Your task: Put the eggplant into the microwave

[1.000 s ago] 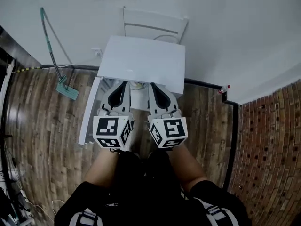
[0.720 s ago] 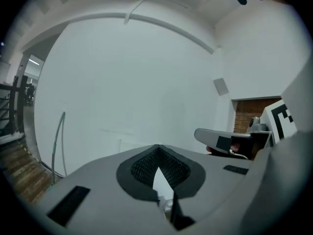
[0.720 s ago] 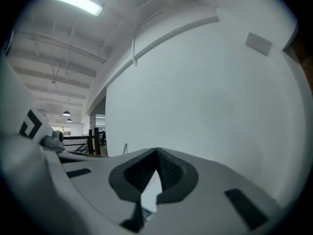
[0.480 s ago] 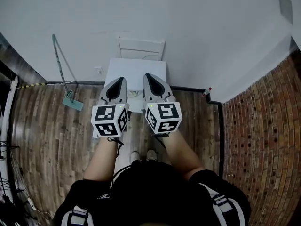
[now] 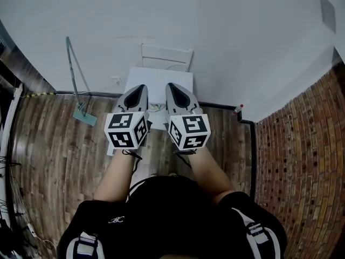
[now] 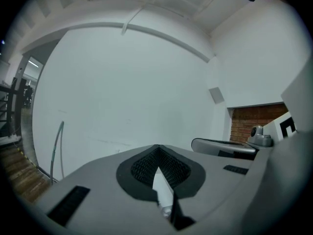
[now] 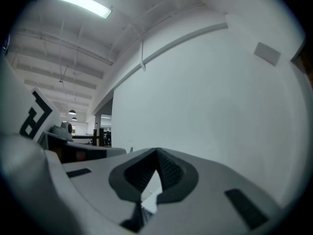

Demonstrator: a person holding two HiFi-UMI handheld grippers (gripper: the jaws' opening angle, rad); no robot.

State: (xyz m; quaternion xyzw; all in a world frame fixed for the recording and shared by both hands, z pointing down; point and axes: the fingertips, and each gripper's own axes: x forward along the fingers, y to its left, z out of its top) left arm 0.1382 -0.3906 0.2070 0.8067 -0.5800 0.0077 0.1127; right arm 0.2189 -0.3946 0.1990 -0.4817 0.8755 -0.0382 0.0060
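Observation:
I see no eggplant in any view. In the head view a white microwave stands on the floor by the wall, seen from above and partly hidden by my grippers. My left gripper and right gripper are held side by side high above it, pointing level at the white wall. Both are shut with nothing between the jaws. The left gripper view shows the left gripper closed at the tip against bare wall. The right gripper view shows the same for the right gripper.
A white chair stands against the wall behind the microwave. A green-handled mop leans on the wall at left. A brick wall runs down the right, with a black pipe along its foot. The floor is wood planks.
Both grippers and my viewpoint have risen, so the microwave looks smaller and farther below. In the last half second little has moved.

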